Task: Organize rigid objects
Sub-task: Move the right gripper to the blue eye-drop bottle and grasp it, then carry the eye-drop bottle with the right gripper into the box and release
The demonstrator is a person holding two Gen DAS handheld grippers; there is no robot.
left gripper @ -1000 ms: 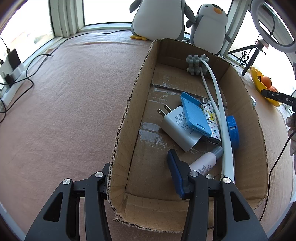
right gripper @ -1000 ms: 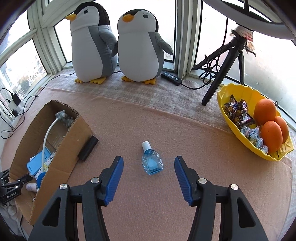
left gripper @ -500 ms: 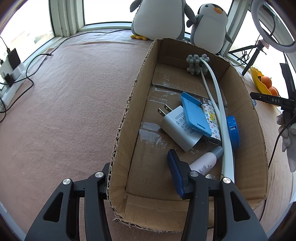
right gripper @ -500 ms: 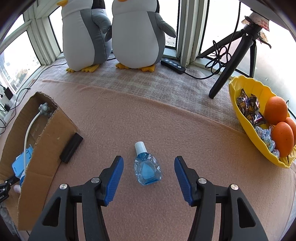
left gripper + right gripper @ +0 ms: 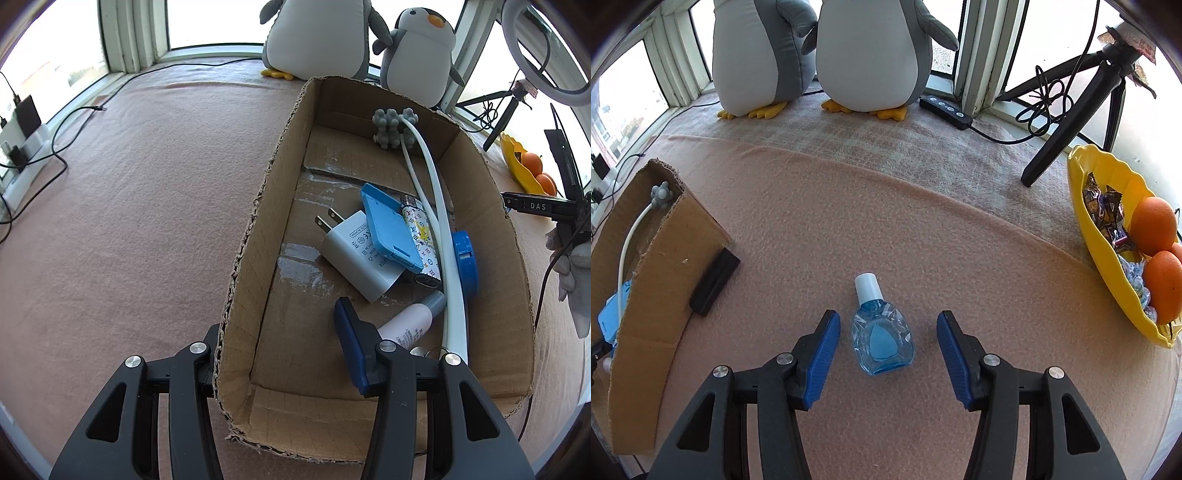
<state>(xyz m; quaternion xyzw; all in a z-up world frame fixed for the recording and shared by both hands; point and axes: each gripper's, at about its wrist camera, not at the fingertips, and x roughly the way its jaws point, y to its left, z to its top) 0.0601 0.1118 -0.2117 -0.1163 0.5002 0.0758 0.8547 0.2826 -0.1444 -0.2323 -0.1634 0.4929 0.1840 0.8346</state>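
Left wrist view: the left gripper (image 5: 279, 321) stands at the near corner of the open brown cardboard box (image 5: 251, 236), astride its side wall. One of its fingers (image 5: 351, 343) is inside, well clear of the wall, and the other is outside, hard against the cardboard. They stand apart and clamp nothing. This looks like a way to steady the box while the other hand fetches things. Things already sorted lie along the box's far side: a white wall charger (image 5: 354, 258), a flat light-blue plastic case (image 5: 388, 225) leaning over it, and a long white curved tube (image 5: 439, 221). The box rests on the pink cloth-covered tabletop (image 5: 129, 221).

Right wrist view: the small clear blue bottle with a white cap (image 5: 881, 339) lies flat on the cloth, cap pointing away, out in the open and well apart from the box (image 5: 665, 266). The right gripper (image 5: 886, 315) is set down over it, with the bottle's body between the blue-padded fingers (image 5: 822, 354). Its jaws have just been closing, but a gap shows on both sides, narrower on the left, so neither pad presses yet. A black rectangular block (image 5: 714, 282) lies just beside the box's outer wall. It is probably still to be collected.
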